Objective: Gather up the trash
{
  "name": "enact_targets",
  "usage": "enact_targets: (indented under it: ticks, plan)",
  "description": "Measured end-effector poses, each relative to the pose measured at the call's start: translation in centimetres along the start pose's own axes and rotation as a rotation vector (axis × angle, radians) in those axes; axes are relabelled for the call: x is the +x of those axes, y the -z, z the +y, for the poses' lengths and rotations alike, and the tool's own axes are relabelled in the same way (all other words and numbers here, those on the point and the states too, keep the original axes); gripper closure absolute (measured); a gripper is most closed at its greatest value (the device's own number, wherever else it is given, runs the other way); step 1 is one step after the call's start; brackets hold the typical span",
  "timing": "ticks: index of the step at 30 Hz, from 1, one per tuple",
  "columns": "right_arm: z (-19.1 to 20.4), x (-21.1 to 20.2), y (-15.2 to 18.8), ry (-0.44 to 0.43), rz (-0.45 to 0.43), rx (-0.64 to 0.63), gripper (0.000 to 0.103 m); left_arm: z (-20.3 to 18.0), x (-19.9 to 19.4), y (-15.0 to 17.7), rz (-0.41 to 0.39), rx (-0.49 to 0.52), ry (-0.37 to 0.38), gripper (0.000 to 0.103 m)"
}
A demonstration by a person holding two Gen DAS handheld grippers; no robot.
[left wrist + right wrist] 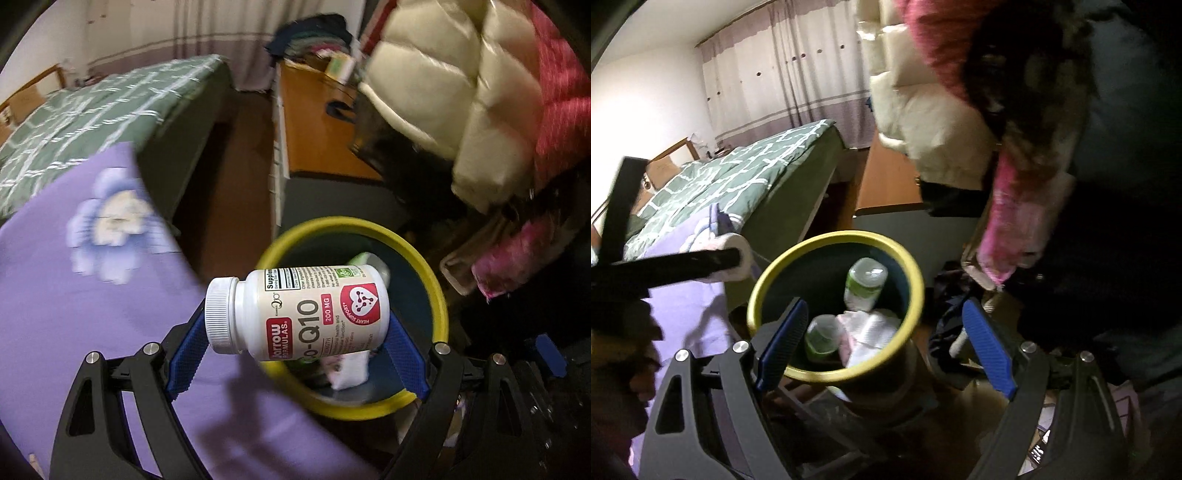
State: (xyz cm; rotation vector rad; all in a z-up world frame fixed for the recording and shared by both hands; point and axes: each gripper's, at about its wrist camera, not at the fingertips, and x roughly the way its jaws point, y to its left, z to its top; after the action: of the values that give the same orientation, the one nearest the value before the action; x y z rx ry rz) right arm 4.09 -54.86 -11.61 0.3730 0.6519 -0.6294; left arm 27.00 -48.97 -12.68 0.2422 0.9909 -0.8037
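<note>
While our left gripper (pixel 295 347) clamps the white supplement bottle (pixel 299 314) sideways above the yellow-rimmed bin (pixel 439 291), our right gripper (pixel 882 347) hangs over it, jaws apart, gripping nothing.

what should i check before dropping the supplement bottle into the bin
1. Grip on the supplement bottle: ok, the left gripper pinches it end to end, cap on one pad, base on the other.
2. Bottle over the yellow-rimmed bin: ok, though the cap end overhangs the rim.
3. Cap on: ok.
4. Room in the bin: ok, two green-labelled bottles and crumpled tissue lie low inside.
5. Right gripper out of the way: cannot tell, it is empty with jaws open, near the bin mouth.
6. Bin standing steady: cannot tell, its base is hidden.
</note>
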Motion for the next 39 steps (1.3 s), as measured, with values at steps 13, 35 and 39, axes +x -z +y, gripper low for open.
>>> enact_targets:
  ticks: [13, 35, 39]
  plan:
    - [-1.0, -0.2, 0.1, -0.037, 0.009, -0.002, 0.020, -0.3, -1.1, 0.7, -0.036, -0.027, -0.019, 0.008]
    - [13.1, -8.0, 3.0, -0.350, -0.041, -0.270, 0.012, 12.8, -32.4, 23.5, -0.484, -0.238, -0.466, 0.005]
    - [15.0, -11.1, 3.6, -0.373, -0.083, -0.325, 0.009, 13.8, -35.5, 26.7, -0.534, -0.280, -0.457, 0.005]
